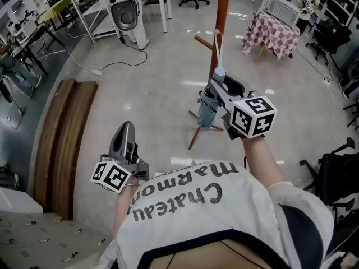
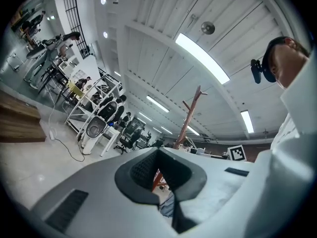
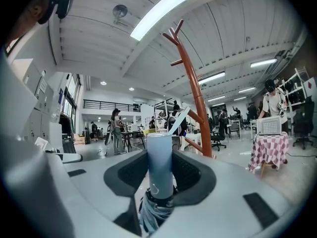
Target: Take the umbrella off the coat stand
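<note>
A folded light-blue umbrella [image 1: 207, 109] hangs by its white strap [image 1: 217, 49] from a peg of the brown coat stand [image 1: 222, 10]. My right gripper [image 1: 220, 84] is shut on the umbrella's pale handle [image 3: 160, 162], which stands upright between the black pads with the folded cloth below it. The strap [image 3: 177, 121] still runs up to the stand [image 3: 194, 98]. My left gripper [image 1: 125, 130] hangs low at the left, apart from the stand, shut and with nothing in it. Over its jaws [image 2: 161, 175] the stand [image 2: 191, 114] shows in the distance.
The stand's legs [image 1: 196, 130] spread over the shiny floor under the umbrella. A table with a checked cloth [image 1: 272, 33] stands at the back right. Wooden planks [image 1: 61, 144] lie at the left, a white machine [image 1: 128, 15] with a cable behind, office chairs [image 1: 336, 172] at the right.
</note>
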The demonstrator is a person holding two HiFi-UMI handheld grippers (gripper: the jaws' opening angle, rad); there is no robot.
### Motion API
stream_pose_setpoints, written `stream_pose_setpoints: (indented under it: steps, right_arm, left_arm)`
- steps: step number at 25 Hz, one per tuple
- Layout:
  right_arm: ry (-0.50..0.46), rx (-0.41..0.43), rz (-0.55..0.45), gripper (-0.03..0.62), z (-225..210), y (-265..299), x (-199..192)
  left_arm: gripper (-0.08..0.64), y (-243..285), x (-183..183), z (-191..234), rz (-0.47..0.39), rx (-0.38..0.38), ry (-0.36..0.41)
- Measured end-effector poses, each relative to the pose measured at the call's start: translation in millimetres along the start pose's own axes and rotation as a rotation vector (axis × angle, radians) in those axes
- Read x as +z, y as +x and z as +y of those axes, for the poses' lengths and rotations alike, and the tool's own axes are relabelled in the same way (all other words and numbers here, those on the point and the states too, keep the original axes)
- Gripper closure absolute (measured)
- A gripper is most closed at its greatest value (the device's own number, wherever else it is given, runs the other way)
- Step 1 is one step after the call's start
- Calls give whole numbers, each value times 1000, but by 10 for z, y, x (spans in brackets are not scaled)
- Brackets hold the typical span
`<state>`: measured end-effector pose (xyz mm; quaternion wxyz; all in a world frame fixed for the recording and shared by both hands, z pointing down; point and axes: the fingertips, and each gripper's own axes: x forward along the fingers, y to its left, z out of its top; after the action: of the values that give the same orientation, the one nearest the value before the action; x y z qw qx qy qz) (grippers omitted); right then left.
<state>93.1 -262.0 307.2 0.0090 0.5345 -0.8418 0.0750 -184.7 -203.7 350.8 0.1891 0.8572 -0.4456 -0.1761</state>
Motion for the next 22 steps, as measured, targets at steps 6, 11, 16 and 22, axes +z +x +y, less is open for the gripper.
stream_pose_setpoints:
  steps: [6,11,16,22]
  right_arm:
    - [47,-46,6,430,157,-164,-173]
    - [73,-114,6,430,364,-320,-372]
    - [108,-157,-7,430,556,-542,-534]
    - [119,-162,-47,430,682,-766,-521]
  left_arm:
    - [538,49,-162,-69,133,-106,54]
    - [538,25,-176,-97,167,-175,89]
    - [538,59,-246,-210,193,-238,125]
    - [538,33,-345,-379,217,-299,149]
